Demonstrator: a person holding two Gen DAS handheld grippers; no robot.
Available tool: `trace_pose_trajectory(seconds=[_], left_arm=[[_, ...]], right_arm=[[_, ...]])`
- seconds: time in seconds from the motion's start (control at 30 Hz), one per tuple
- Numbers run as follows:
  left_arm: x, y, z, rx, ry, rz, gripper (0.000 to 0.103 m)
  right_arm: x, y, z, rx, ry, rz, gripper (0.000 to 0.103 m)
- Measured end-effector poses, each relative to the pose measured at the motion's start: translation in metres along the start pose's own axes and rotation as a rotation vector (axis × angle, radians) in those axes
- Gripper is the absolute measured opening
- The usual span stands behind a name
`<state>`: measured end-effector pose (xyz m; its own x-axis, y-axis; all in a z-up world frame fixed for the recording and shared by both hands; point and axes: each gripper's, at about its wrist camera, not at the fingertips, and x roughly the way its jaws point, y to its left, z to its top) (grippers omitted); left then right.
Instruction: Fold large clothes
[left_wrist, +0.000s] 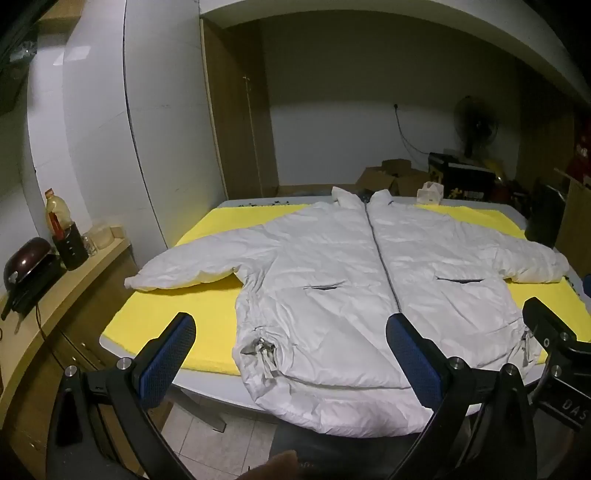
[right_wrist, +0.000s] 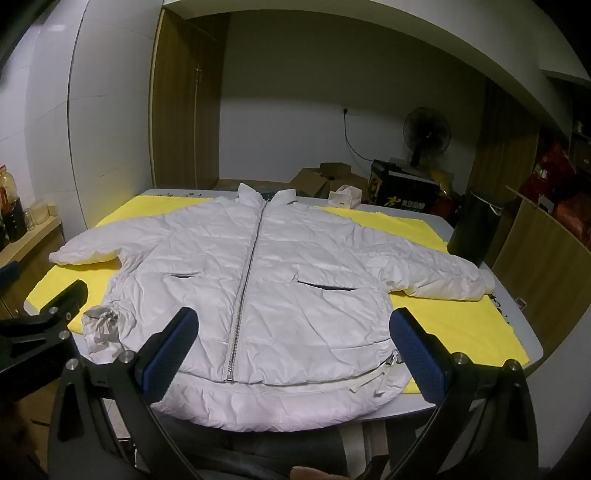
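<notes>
Surface: grey table (left_wrist: 480, 206) (right_wrist: 517, 314) covered by a yellow mat (left_wrist: 207, 306) (right_wrist: 461, 317), in a dim room with white tiled walls and wooden wardrobe doors behind.
Jacket: white puffer jacket (left_wrist: 332, 266) (right_wrist: 280, 266) lies flat on the mat, front up, zipper (left_wrist: 380, 251) (right_wrist: 247, 273) closed, collar at the far edge, both sleeves spread outward, hem hanging over the near table edge.
Jacket vs left gripper: left gripper (left_wrist: 291, 358) sits at the near edge, over the jacket's left half; the hem corner with its grey drawcord tab (left_wrist: 260, 352) (right_wrist: 101, 321) shows between its fingers.
Jacket vs right gripper: right gripper (right_wrist: 293, 350) sits over the jacket's right half; the zipper's lower end shows between its fingers.
Left gripper state: blue-padded fingers spread wide, holding nothing; contact with the fabric cannot be judged.
Right gripper state: fingers spread wide, nothing pinched; its black body also shows at the right edge of the left view (left_wrist: 550, 332).
Left view only: side counter (left_wrist: 74, 280) with a bottle (left_wrist: 57, 214), a dark cup (left_wrist: 72, 247) and a dark red round-lidded appliance (left_wrist: 26, 262).
Right view only: tall black cylinder (right_wrist: 474, 229) on the table beside the right sleeve, seen in full; left gripper's body at the left edge (right_wrist: 55, 314).
Both views: standing fan (left_wrist: 474, 123) (right_wrist: 426, 134), cardboard boxes (left_wrist: 391, 177) (right_wrist: 321, 177) beyond the table.
</notes>
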<state>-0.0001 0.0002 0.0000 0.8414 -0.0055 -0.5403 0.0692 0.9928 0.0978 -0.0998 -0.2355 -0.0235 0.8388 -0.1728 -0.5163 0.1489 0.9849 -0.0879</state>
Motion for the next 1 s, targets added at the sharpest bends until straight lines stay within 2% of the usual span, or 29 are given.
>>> trace_pose_trajectory(seconds=[1.0], left_arm=[[-0.0001,0.0028,-0.0039,-0.027,0.018,0.002,0.103]], right_arm=[[-0.0015,0.0047,-0.0034,0.011,0.005,0.03,0.103]])
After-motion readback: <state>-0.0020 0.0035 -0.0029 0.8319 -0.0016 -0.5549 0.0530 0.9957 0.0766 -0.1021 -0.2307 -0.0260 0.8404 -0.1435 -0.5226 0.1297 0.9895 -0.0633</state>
